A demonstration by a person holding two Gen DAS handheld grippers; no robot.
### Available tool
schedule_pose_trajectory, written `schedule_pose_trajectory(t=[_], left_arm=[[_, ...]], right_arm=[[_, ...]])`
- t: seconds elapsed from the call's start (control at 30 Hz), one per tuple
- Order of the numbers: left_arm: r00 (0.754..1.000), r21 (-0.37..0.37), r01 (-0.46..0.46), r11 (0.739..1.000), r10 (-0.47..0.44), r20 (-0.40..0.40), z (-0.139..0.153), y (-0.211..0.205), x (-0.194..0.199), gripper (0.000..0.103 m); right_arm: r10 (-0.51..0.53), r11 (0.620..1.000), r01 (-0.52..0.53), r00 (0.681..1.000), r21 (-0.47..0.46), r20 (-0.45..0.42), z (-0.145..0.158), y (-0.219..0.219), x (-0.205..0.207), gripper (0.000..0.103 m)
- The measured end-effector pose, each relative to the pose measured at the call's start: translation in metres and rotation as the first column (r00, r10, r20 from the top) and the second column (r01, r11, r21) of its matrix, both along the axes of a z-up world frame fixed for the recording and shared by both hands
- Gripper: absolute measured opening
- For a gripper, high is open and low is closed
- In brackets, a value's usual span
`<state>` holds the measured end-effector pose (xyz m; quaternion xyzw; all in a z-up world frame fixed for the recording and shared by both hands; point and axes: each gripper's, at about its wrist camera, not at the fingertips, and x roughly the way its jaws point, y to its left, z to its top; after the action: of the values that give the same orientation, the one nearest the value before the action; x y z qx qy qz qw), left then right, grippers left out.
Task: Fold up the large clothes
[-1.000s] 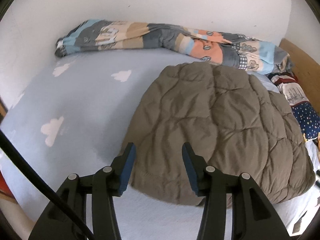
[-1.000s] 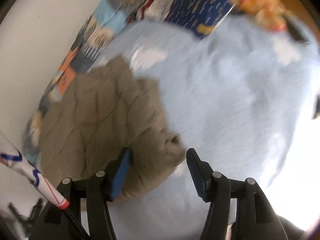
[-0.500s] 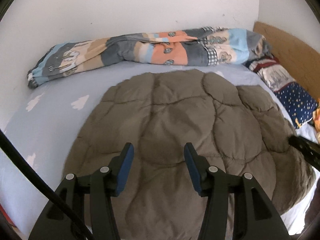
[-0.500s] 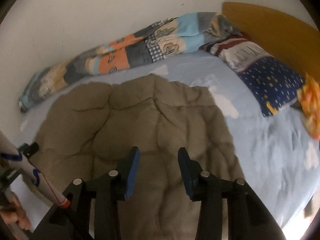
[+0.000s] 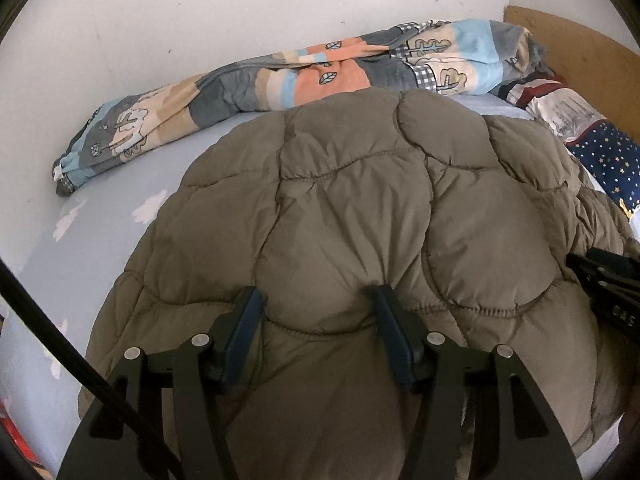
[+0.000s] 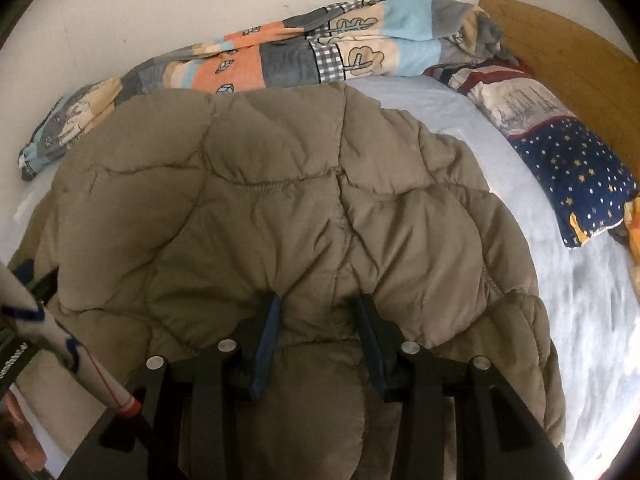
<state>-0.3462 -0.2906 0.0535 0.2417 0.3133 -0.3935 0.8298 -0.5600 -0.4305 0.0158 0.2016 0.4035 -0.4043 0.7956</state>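
Item: quilted olive-brown coat [image 5: 360, 208], lying spread across the near half of the pale blue sheet [image 5: 100, 240], no crisp fold yet visible, so we judge the folding barely begun. Our left gripper [image 5: 316, 320] and right gripper [image 6: 316, 320] each have jaws open, pressed into the padding with a puff bulging between the pads (not yet pinched). A second ago both hovered clear near its edge; now they are upon it.
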Motion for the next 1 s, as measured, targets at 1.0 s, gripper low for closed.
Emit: schedule_pose_trajectory(t=[1.0], left_arm=[[0.998,-0.072,-0.041,0.997,0.037,-0.055,0.013,0.010,0.019,0.058]], right_arm=[[0.044,0.997,-0.029,0.981,-0.078,0.189,0.050,0.007,0.042,0.043]])
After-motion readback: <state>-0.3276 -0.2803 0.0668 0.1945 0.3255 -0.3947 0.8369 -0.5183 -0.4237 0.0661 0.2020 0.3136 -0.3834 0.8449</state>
